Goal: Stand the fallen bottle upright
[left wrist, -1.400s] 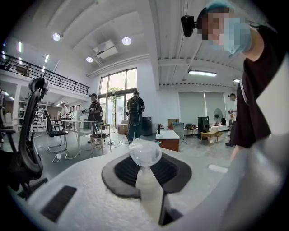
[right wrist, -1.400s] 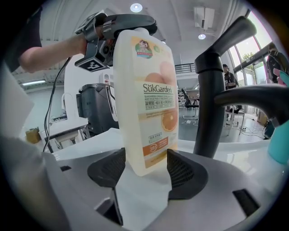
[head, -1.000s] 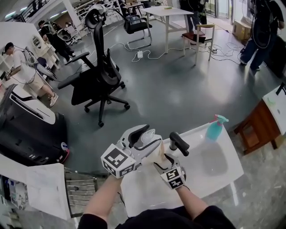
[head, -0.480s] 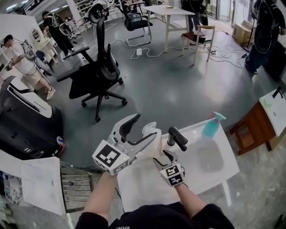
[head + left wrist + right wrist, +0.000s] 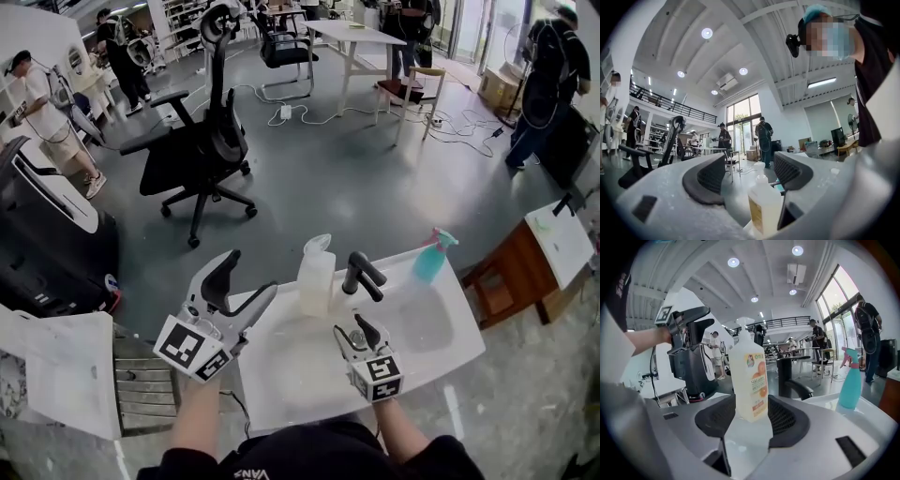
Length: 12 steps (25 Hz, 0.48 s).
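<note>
The head view looks steeply down over the sink (image 5: pixel 300 375); both low gripper views share the nearby bottle (image 5: pixel 316 277).

You have released the bottle (image 5: pixel 316 278), which now stands upright beside the tap (image 5: pixel 362 274). Your left gripper (image 5: pixel 247 278) has swung away left, jaws opened wide; your right gripper (image 5: pixel 353 330) has drawn back, empty jaws narrowing.

Upright bottle (image 5: pixel 749 376) beyond empty, just-narrowing tongs (image 5: pixel 749 404), teal sprayer (image 5: pixel 848 383) right
</note>
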{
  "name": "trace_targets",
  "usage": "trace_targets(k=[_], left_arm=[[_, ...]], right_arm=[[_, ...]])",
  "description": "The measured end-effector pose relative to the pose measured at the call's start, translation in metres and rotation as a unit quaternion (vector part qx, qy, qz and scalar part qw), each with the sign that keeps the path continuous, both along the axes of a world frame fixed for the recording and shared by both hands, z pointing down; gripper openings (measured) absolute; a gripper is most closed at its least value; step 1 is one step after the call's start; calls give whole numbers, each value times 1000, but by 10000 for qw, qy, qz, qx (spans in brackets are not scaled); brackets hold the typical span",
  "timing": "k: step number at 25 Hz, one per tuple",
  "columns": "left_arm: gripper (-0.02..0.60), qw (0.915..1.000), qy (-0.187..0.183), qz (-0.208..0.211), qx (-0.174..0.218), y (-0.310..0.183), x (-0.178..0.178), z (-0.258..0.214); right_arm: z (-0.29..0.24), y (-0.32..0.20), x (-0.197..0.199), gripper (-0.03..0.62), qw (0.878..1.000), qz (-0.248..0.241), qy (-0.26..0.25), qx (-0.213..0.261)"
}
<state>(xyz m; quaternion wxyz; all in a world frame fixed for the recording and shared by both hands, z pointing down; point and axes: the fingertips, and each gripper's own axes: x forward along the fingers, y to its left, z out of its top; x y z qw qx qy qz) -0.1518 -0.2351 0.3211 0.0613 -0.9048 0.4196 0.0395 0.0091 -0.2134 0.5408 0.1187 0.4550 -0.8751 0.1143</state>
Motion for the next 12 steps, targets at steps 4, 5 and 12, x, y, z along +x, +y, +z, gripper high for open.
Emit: trace_targets(k=[4, 5, 12], left_arm=[[334, 9999, -90, -60, -52, 31, -18, 11], [333, 9999, -111, -48, -76, 39, -21, 14], [217, 9994, -125, -91, -311, 100, -38, 42]], right_arm=[[-24, 28, 6, 196, 9996, 200, -85, 191], [-30, 35, 7, 192, 9994, 230, -100, 230], [-62, 80, 11, 116, 9982, 271, -120, 531]])
